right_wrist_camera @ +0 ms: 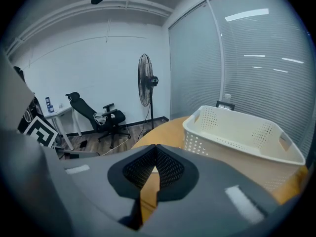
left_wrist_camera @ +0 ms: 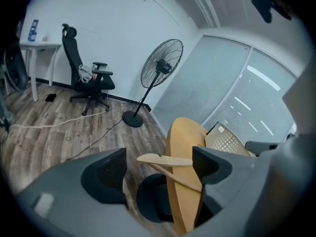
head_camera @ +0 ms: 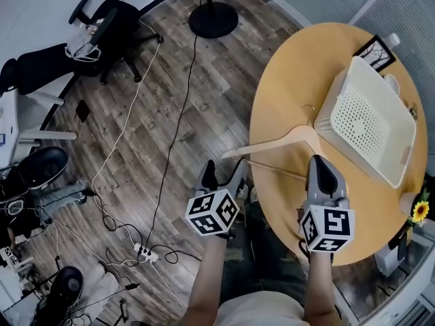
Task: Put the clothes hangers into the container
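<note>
A pale wooden clothes hanger point(head_camera: 285, 141) lies on the round wooden table point(head_camera: 292, 66), its left end sticking out past the table edge. Behind it stands the white perforated container point(head_camera: 370, 117), which looks empty. My left gripper point(head_camera: 223, 175) is open, off the table's left edge, just short of the hanger's overhanging end. In the left gripper view the hanger point(left_wrist_camera: 163, 159) shows in the gap of the left gripper point(left_wrist_camera: 158, 169), untouched. My right gripper point(head_camera: 318, 163) is shut with nothing in it, over the table near the hanger's lower bar. The right gripper point(right_wrist_camera: 155, 154) faces the container point(right_wrist_camera: 237, 132).
A fan base point(head_camera: 213, 19) stands on the wood floor beyond the table, and an office chair point(head_camera: 109, 26) at the far left. Cables and a power strip point(head_camera: 146, 252) trail over the floor. A small picture frame point(head_camera: 375, 51) and a yellow flower point(head_camera: 420, 210) sit at the table's right.
</note>
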